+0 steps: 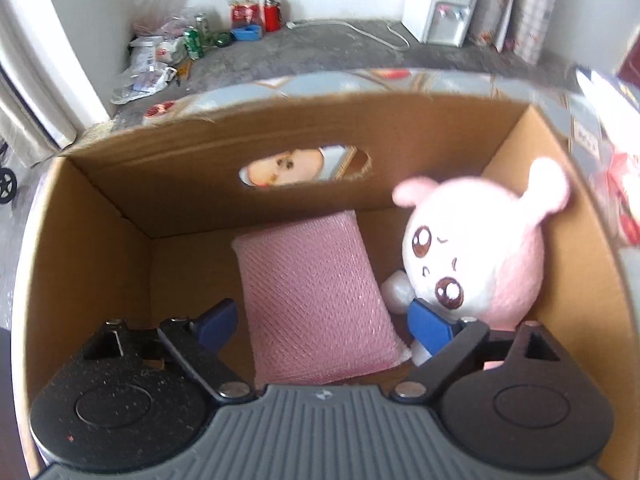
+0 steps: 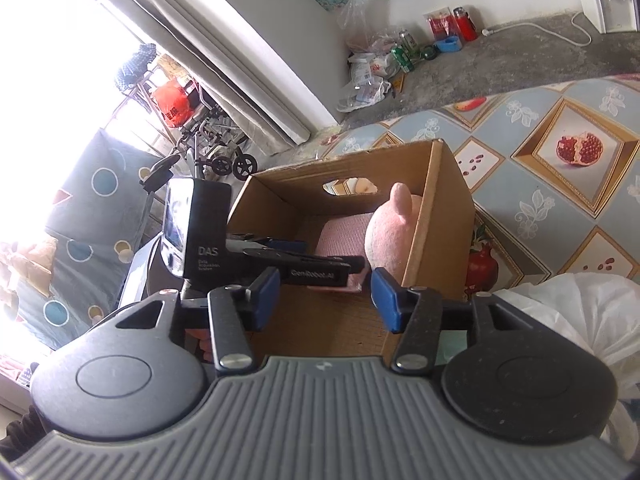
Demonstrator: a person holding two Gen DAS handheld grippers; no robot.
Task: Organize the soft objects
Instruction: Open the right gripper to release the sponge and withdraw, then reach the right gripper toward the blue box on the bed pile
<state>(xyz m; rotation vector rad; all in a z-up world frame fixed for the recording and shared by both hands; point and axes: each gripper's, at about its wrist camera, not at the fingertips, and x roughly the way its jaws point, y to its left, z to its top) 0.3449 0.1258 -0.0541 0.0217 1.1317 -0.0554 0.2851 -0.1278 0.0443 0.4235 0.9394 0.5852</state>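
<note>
your left gripper (image 1: pixel 324 320) hangs inside the cardboard box (image 1: pixel 192 160), jaws spread wide around nothing. just ahead, the pink mesh cushion (image 1: pixel 320 292) lies on the box floor, touching the pink plush toy (image 1: pixel 472 256) in the right corner. your right gripper (image 2: pixel 324 294) waits outside the box, jaws apart and empty.

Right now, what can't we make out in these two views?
- Plush toy lower body: left wrist view, hidden behind the left gripper finger.
- Plush face: right wrist view shows only its back over the cardboard box wall.
- Pink mesh cushion near edge: cut off by the gripper body.
- White bag: cut off at the right wrist view's edge.
</note>
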